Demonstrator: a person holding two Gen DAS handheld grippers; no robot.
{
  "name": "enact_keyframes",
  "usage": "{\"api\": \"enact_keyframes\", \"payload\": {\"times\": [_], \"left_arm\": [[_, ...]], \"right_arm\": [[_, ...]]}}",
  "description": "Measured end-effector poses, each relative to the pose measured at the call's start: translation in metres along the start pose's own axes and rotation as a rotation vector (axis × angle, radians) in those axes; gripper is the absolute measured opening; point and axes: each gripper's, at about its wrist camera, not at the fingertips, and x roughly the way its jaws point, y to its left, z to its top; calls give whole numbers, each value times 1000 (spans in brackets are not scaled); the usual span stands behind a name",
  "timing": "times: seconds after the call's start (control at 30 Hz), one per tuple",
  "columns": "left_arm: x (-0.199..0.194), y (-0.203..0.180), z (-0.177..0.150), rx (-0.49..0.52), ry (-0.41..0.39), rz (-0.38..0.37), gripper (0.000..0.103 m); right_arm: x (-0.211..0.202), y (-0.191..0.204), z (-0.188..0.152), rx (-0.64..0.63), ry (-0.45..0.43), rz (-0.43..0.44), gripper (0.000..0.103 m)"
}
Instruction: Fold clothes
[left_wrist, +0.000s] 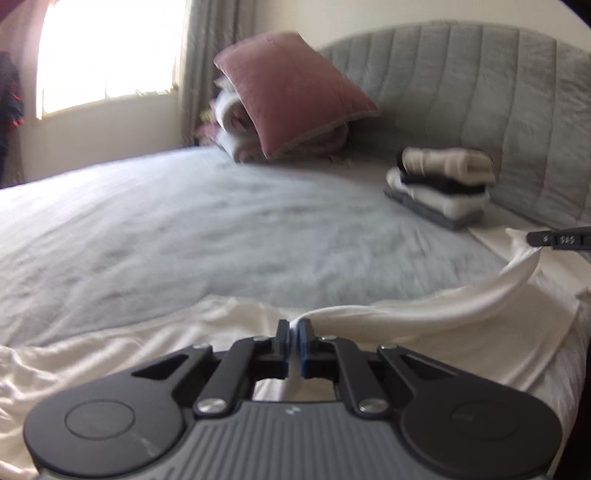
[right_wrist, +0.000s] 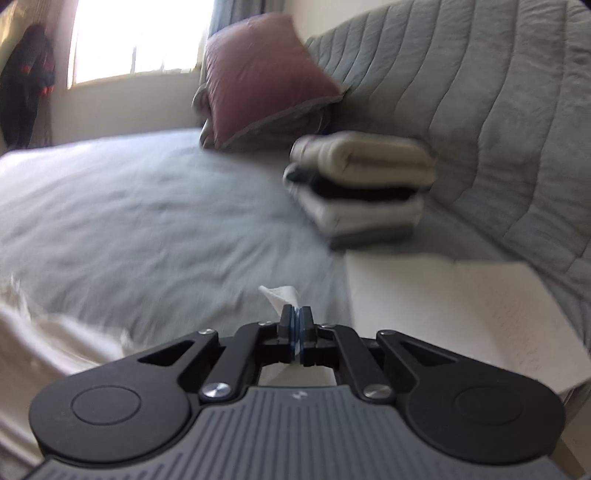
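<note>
Left gripper (left_wrist: 294, 326) clamped on a fold of the white garment (left_wrist: 443, 317); cloth pinched between the pads, jaws all but touching. Right gripper (right_wrist: 296, 314) likewise closed on white cloth, a small peak of fabric sticking up past the fingertips. In the left wrist view, right gripper's tip visible at far right edge, holding another corner of same garment; a band of cloth stretched and lifted between the two grippers. Rest of garment spread, wrinkled, across near edge of the grey bedspread (left_wrist: 221, 229), trailing to the near left. Stack of folded clothes (right_wrist: 362, 184) far right on the bed, close to the quilted grey headboard (right_wrist: 480, 110): beige on top, black below, pale grey and darker grey under that. White folded sheet (right_wrist: 461, 302) lying flat just near of the stack. Mauve pillow (left_wrist: 291, 92) propped against rolled bedding at far centre. Bright window (left_wrist: 107, 51) far left, curtain (left_wrist: 210, 55) beside it. Both views motion-blurred.
</note>
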Motion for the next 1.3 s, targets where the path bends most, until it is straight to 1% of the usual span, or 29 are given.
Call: {"api": "enact_keyframes", "payload": {"times": [0.03, 0.1, 0.17, 0.2, 0.3, 0.4, 0.5, 0.57, 0.7, 0.73, 0.8, 0.83, 0.87, 0.9, 0.93, 0.97, 1.03, 1.07, 1.13, 1.17, 1.2, 1.3], "left_arm": [[-3, 1, 3, 5, -21, 8, 4], [-10, 0, 6, 31, -28, -22, 4], [-17, -2, 9, 57, -32, -54, 4], [-21, -2, 10, 70, -34, -70, 4], [-28, -12, 6, 158, 0, -122, 4], [-31, -20, -2, 237, 51, -167, 4], [-31, -27, -13, 304, 101, -188, 4], [-29, -31, -19, 340, 145, -205, 4], [-20, -35, -30, 391, 260, -243, 4], [-19, -36, -32, 404, 288, -252, 5], [-20, -37, -33, 415, 308, -262, 5], [-21, -35, -31, 410, 317, -268, 8], [-22, -33, -27, 399, 325, -275, 10], [-24, -29, -22, 388, 325, -279, 12], [-27, -26, -16, 378, 311, -271, 17], [-30, -22, -11, 369, 296, -261, 28], [-30, -12, 0, 342, 266, -214, 44], [-28, -7, 6, 329, 255, -182, 44], [-19, 4, 14, 301, 245, -121, 45], [-12, 9, 18, 285, 243, -92, 45], [-4, 15, 20, 264, 243, -71, 45], [22, 29, 23, 209, 242, -19, 45]], "right_arm": [[-5, -3, 8, 7, -25, 0, 1], [-16, -8, 22, 19, -73, 1, 1], [-26, -13, 29, 24, -101, 3, 1], [-30, -15, 28, 20, -101, 6, 1], [-38, -20, 21, -6, -87, 11, 1], [-41, -24, 0, -39, -36, 4, 1], [-43, -33, -24, -22, 45, 7, 1], [-45, -38, -38, -8, 100, 14, 2], [-49, -46, -62, 5, 199, 25, 2], [-49, -47, -68, 9, 225, 30, 2], [-50, -49, -77, 13, 271, 38, 2], [-50, -49, -80, 12, 286, 41, 2], [-52, -50, -81, 9, 293, 44, 3], [-54, -51, -81, 8, 291, 46, 5], [-56, -51, -78, 3, 287, 49, 9], [-58, -51, -75, -6, 277, 50, 14], [-59, -50, -67, -25, 253, 59, 14], [-59, -50, -63, -30, 244, 71, 16], [-54, -48, -57, -27, 234, 106, 22], [-52, -46, -54, -25, 229, 123, 29], [-49, -44, -52, -26, 226, 144, 30], [-39, -32, -48, -44, 229, 208, 30]]}}
